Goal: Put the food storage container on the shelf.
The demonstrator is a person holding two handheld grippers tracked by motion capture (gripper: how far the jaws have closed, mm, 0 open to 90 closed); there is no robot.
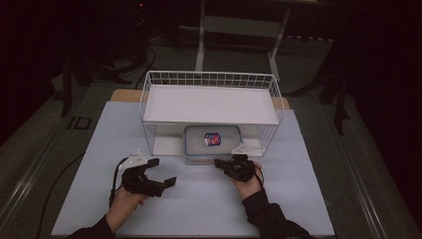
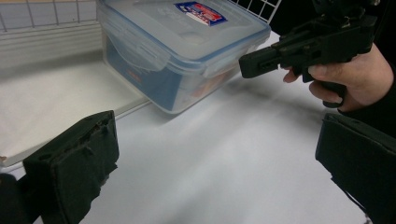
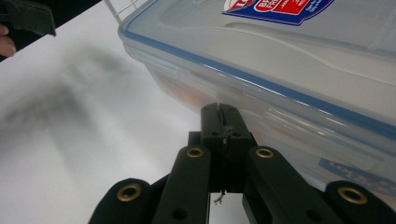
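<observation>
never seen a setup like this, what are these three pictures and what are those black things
A person sits at a table with a handheld two-jaw gripper in each hand. One picture looks down from above; the other two come from small cameras riding on each gripper.

A white wire basket shelf stands on the table, with a clear lidded plastic box under it, carrying a red and blue label.

The left gripper has its jaws wide open and holds nothing. The right gripper has its jaws shut together, tips right at the box's front edge. Whether they touch it I cannot tell.
</observation>
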